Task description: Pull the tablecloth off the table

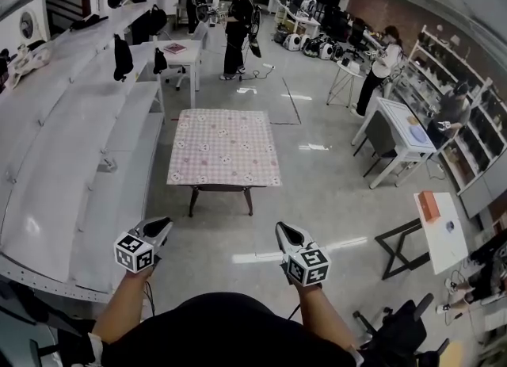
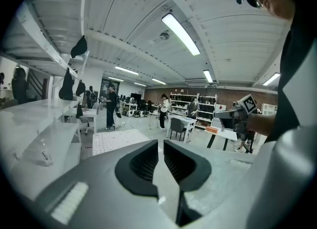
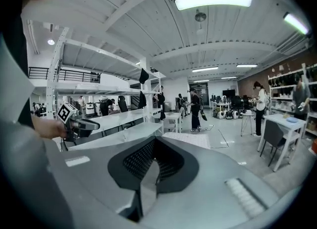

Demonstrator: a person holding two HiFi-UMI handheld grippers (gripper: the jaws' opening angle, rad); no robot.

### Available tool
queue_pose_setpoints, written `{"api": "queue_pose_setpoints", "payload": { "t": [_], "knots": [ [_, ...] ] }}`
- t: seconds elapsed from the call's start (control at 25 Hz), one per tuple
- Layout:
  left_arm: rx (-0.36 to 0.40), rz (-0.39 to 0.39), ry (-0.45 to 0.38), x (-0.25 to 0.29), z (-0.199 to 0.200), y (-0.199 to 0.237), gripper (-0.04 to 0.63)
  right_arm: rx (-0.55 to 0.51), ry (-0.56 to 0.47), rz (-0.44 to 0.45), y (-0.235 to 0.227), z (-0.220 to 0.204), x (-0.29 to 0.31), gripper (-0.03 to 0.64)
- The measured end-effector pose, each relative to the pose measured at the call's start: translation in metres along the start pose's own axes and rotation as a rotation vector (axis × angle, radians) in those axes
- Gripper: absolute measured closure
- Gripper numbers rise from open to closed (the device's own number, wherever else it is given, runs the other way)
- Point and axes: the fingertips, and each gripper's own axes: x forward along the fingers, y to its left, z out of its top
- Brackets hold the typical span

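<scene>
Tablecloth [image 1: 224,147]: pink checked square, flat

The left gripper [image 1: 161,225] and the right gripper [image 1: 285,233] were alike. Each had a smooth light-grey body that tapered into two jaws lined with black textured pads [image 2: 143,162]. Each carried a white cube [image 1: 135,253] at its rear, printed with black square markers. The person wore a black top [image 1: 230,334].
</scene>
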Motion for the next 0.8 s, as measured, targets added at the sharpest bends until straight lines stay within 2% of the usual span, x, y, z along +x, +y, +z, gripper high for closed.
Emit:
{"api": "queue_pose_setpoints", "payload": {
  "t": [0.48, 0.8],
  "knots": [
    [0.018, 0.033, 0.012, 0.024, 0.006, -0.027, 0.556, -0.021, -0.009, 0.007, -0.037, -0.009, -0.010, 0.581],
    [0.010, 0.079, 0.016, 0.037, 0.006, -0.038, 0.490, -0.057, -0.007, 0.052, -0.049, -0.012, -0.013, 0.482]
  ]
}}
